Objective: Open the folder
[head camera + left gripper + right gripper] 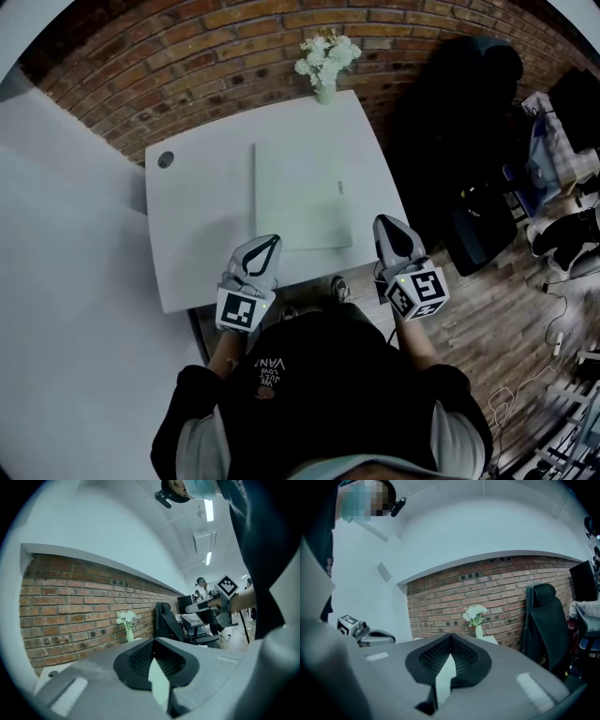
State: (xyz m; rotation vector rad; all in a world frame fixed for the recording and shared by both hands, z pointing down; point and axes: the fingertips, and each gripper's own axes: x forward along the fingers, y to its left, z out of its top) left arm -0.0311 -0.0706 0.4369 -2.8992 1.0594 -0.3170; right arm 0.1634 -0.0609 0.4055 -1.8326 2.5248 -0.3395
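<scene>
Holds left gripper [272, 240] and right gripper [382, 221] at the near edge of the white table [197, 216], jaws of each pressed together on nothing. Faces pale green folder [300, 197], flat and closed mid-table, just beyond both tips. Vase of white flowers [325, 58] at far edge.

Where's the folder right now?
Head view: the folder lies flat on the white table, centre; flower vase beyond it, left gripper and right gripper by its near edge.
</scene>
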